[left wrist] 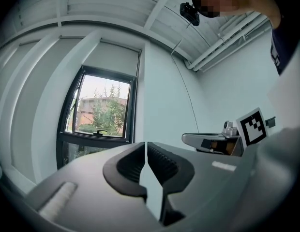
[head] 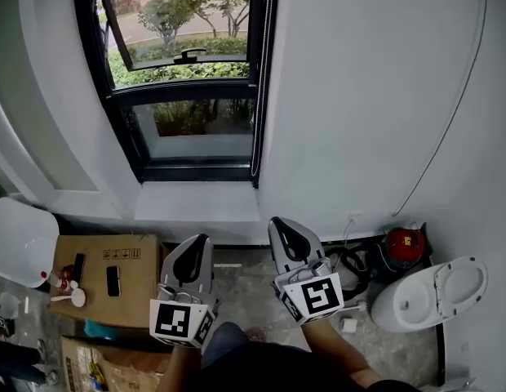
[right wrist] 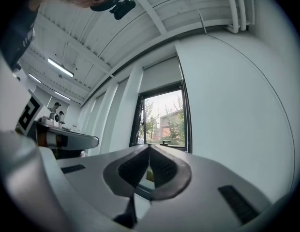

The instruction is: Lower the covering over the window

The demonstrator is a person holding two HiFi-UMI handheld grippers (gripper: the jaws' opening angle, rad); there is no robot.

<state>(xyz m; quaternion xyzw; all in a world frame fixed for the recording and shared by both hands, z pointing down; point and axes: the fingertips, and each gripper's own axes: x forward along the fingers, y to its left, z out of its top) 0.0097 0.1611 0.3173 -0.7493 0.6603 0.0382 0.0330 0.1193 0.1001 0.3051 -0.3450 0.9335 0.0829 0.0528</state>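
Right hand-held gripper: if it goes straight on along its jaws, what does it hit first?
Probably the black-framed glass window, low down. The shut right hand-held gripper lines up with it, and nothing shows in between. Depth is unclear, so how far off it is can't be judged.
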